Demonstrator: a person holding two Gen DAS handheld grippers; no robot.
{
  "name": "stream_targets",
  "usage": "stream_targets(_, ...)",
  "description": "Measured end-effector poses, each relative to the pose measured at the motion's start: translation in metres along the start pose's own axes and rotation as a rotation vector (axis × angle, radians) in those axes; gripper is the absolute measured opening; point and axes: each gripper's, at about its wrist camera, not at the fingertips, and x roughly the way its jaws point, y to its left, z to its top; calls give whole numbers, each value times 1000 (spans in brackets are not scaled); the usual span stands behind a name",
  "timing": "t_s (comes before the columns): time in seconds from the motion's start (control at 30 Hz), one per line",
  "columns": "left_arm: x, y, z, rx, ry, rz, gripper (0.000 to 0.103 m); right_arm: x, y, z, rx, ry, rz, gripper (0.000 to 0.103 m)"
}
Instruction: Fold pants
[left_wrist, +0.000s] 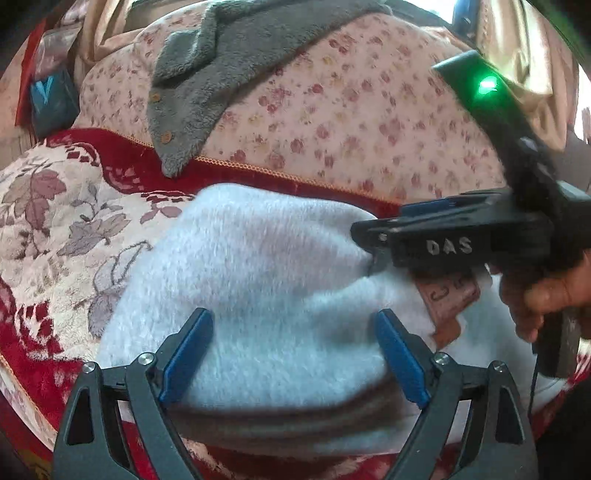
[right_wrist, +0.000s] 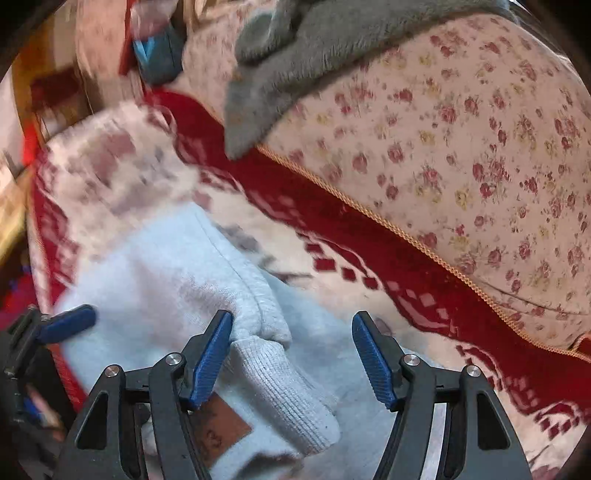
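The light blue fleece pants lie bunched on a red and cream floral blanket. A brown leather label shows on them. My left gripper is open, its blue pads either side of the pants' folded bulk. My right gripper enters from the right, its tip against the pants' right edge. In the right wrist view my right gripper is open over the ribbed cuff and the label. The left gripper's blue finger shows at the left.
A pink floral cushion stands behind the blanket, with a grey fleece garment draped over it. The blanket's gold-corded edge runs along the cushion. A blue packet and clutter sit at the far left.
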Motion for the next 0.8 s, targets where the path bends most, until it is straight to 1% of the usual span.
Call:
stream_targets(0.03, 0, -4, -4, 30, -10, 11, 89, 8, -5, -5, 17, 7, 18, 71)
stream_targets(0.07, 0, -7, -7, 47, -14, 19, 89, 14, -12, -10, 47, 5, 38, 74)
stream_targets(0.1, -1, -8, -8, 53, -15, 22, 89, 16, -20, -14, 83, 5, 59, 79)
stream_targets(0.17, -2, -6, -7, 52, -10, 16, 89, 17, -36, -21, 194, 13, 140, 81)
stream_targets(0.23, -5, -3, -3, 30, -11, 8, 89, 6, -45, -26, 242, 15, 186, 82)
stream_targets(0.33, -13, -5, 3, 7, -24, 22, 89, -21, -42, -35, 243, -19, 192, 83)
stream_targets(0.4, -17, -9, 6, 10, -34, 38, 89, -41, -44, -41, 259, -45, 174, 83)
stream_targets(0.47, -20, -15, 9, 14, -34, 40, 89, -60, -49, -52, 286, -80, 185, 83)
stream_targets(0.53, -25, -23, 13, 19, -44, 45, 89, -77, -54, -66, 313, -104, 162, 83)
stream_targets(0.63, -29, -33, 18, 22, -51, 40, 89, -91, -59, -83, 332, -109, 140, 84)
stream_targets(0.8, -32, -55, 24, 27, -58, 25, 89, -115, -72, -115, 395, -108, 128, 89)
